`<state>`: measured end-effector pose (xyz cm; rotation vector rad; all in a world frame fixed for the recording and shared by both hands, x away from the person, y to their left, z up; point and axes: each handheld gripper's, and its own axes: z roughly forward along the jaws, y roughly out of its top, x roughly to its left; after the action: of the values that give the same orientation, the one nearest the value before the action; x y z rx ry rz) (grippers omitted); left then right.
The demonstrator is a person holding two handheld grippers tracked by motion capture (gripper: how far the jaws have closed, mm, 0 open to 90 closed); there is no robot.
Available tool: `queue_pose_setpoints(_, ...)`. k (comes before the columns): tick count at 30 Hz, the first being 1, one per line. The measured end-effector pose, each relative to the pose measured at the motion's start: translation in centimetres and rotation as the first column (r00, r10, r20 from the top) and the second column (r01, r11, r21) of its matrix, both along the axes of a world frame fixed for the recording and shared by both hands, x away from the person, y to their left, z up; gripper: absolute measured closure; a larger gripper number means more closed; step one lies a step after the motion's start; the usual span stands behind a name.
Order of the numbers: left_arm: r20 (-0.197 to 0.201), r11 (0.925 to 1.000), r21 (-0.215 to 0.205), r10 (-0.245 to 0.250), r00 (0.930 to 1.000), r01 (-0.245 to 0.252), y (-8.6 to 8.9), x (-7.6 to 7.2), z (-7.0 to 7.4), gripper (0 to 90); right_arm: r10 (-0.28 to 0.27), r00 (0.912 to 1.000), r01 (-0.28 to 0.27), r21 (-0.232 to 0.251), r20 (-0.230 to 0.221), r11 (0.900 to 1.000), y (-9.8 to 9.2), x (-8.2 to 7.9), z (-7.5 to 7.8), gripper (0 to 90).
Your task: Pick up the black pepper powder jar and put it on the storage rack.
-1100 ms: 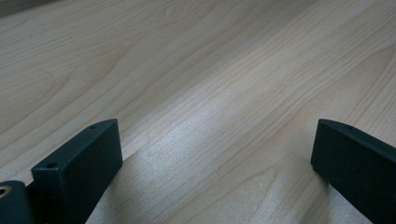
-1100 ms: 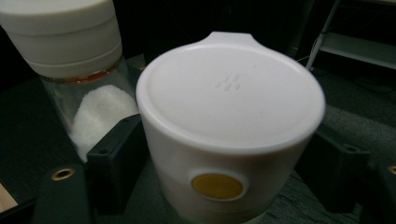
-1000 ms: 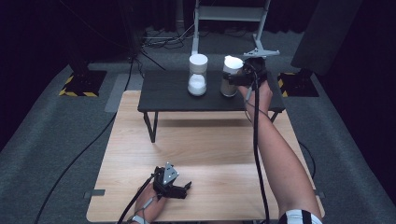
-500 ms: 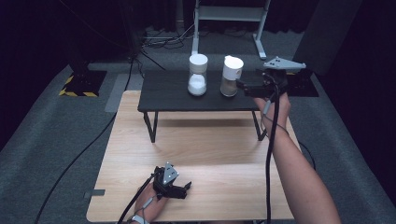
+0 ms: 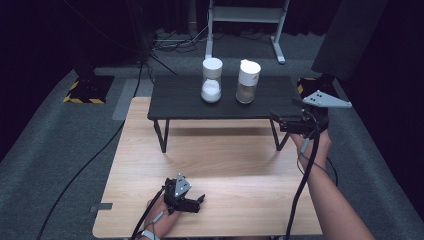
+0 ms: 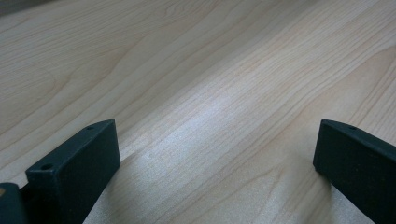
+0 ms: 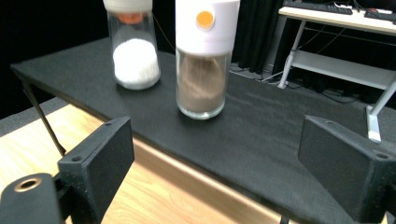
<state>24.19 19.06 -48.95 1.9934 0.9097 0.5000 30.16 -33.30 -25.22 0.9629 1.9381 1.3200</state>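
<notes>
Two clear shakers with white caps stand on a low black table [image 5: 180, 100]. One holds white grains [image 5: 212, 80], the other brown powder [image 5: 248, 81]. My right gripper [image 5: 276, 121] hovers open off the black table's front right corner, apart from both shakers, jaws pointing left. In the right gripper view the brown shaker [image 7: 203, 70] stands ahead between the wide jaws, and the white shaker [image 7: 135, 51] is farther left; the gripper [image 7: 224, 163] holds nothing. My left gripper [image 5: 199, 204] rests open on the wooden table [image 5: 240, 165] near the front edge, bare wood [image 6: 215, 93] between its jaws.
The black table stands on thin legs [image 5: 162, 135] at the back of the wooden table. Grey carpet surrounds it, with a cable [image 5: 85, 165] on the left and a white desk frame [image 5: 245, 20] behind. Dark panels stand at both sides.
My right gripper has drawn away from the brown shaker, moving right, down and toward the person, leaving the shaker standing. The left gripper has not moved.
</notes>
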Motion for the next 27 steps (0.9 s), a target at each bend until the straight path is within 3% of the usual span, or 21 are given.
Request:
queue_pose_setpoints(5, 0.000, 1.0000, 0.000, 0.000, 1.0000, 0.000, 0.0, 0.0, 0.0, 0.5, -0.010, 0.9999, 0.010, 0.005, -0.013, 1.000, -0.4, -1.1, -2.2, 10.5)
queue_pose_setpoints(14, 0.002, 1.0000, 0.001, 0.003, 1.0000, -0.003, -0.1, -0.1, 0.0, 0.6, -0.022, 0.9963, 0.020, -0.018, -0.084, 1.000, -0.4, -2.6, -6.8, 10.5)
queue_pose_setpoints(27, 0.002, 1.0000, 0.001, 0.003, 1.0000, -0.003, -0.1, 0.0, 0.0, 0.6, -0.040, 0.9795, 0.033, -0.041, -0.197, 0.999, -0.6, -4.5, -13.7, 10.2)
